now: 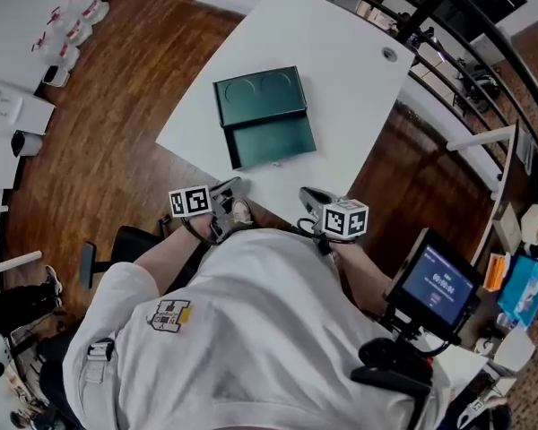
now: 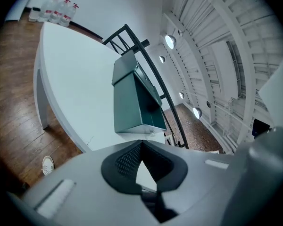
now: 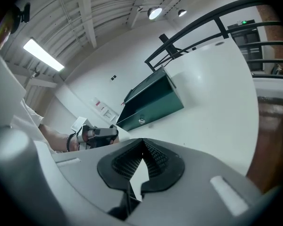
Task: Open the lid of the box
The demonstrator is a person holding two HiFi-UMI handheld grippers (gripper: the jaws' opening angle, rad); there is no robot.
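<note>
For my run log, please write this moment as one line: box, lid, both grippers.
box: green, on white table | lid: open | left gripper: shut, empty, away from box | right gripper: shut, empty, away from box

- box (image 1: pixel 264 115): dark green, smooth satin skin; latch (image 3: pixel 141 121) small, shiny, looks metal
- table (image 1: pixel 341 70): white top, smooth, matt
- floor (image 1: pixel 117 106): brown wood planks, slight sheen
- left gripper (image 2: pixel 141 144), right gripper (image 3: pixel 142 141): grey matt plastic shells; pads (image 2: pixel 127 160) black, finely ribbed
- shirt (image 1: pixel 251 330): white cloth, matt
</note>
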